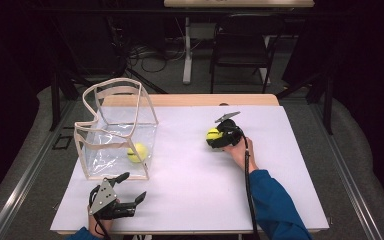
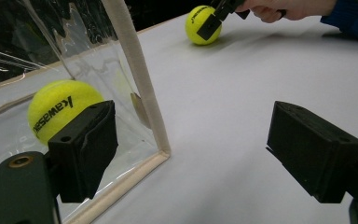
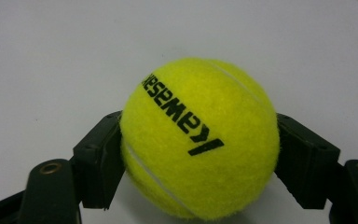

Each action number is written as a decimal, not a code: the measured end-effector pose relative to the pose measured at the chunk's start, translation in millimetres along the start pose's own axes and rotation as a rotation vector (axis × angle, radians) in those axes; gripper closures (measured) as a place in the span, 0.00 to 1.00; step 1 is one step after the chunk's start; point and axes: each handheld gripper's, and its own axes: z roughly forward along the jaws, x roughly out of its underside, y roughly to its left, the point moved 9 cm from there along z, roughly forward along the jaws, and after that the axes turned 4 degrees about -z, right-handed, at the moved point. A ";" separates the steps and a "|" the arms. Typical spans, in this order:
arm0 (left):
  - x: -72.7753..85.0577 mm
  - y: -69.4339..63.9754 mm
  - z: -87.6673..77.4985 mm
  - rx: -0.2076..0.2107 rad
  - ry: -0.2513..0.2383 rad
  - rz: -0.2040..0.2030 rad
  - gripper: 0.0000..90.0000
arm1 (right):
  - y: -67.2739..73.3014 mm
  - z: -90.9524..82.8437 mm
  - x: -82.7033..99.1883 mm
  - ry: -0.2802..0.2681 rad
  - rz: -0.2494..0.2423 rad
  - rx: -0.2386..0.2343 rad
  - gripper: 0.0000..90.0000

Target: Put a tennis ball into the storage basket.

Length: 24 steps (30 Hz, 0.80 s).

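Basically mid-grab: right gripper [image 3: 198, 154] clamped on tennis ball [image 3: 199, 137], left gripper [image 2: 209, 154] gaping idle; next probably lift toward clear bag [image 1: 117, 130].

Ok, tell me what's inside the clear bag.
One yellow tennis ball lies inside the clear bag, on its floor near the front right corner. The left gripper's near pad covers part of the ball and the floor below it in that gripper's view.

The right gripper [image 1: 215, 136] is covering part of the tennis ball [image 1: 213, 134] in the high view. In the right gripper view the picture's bottom edge is cutting off that ball's underside. The bag's [image 1: 147, 107] creased plastic is blurring the second ball [image 1: 137, 152].
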 end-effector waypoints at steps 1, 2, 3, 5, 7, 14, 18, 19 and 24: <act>0.0 0.0 0.0 0.000 0.000 0.000 0.18 | 0.1 -0.2 0.3 0.004 -0.002 0.000 0.28; 0.0 0.0 0.0 0.000 0.000 0.000 0.18 | 0.1 -0.2 0.2 0.003 -0.002 0.000 0.28; -0.1 -0.2 0.0 -0.001 -0.001 -0.002 0.18 | 0.2 -0.2 0.0 0.001 -0.002 -0.001 0.29; -0.1 0.0 0.0 0.000 0.000 0.000 0.18 | 0.2 -0.3 -0.1 0.001 -0.003 -0.001 0.29; 0.0 0.1 0.0 0.000 0.000 0.000 0.18 | -0.1 -0.5 -0.3 -0.002 -0.005 0.001 0.29; -0.2 -0.2 -0.1 0.000 -0.002 -0.002 0.18 | -2.1 -4.2 -1.6 -0.013 -0.005 0.011 0.29; -0.1 0.1 -0.2 -0.002 -0.001 -0.002 0.18 | -2.6 -8.7 -2.7 -0.020 -0.005 0.010 0.29; -0.1 0.1 -0.2 -0.002 -0.001 -0.002 0.18 | -2.7 -9.4 -3.1 -0.024 -0.007 0.011 0.29; -0.3 -0.1 -0.1 -0.002 -0.002 -0.001 0.18 | -2.2 -13.5 -4.4 -0.028 -0.012 0.011 0.29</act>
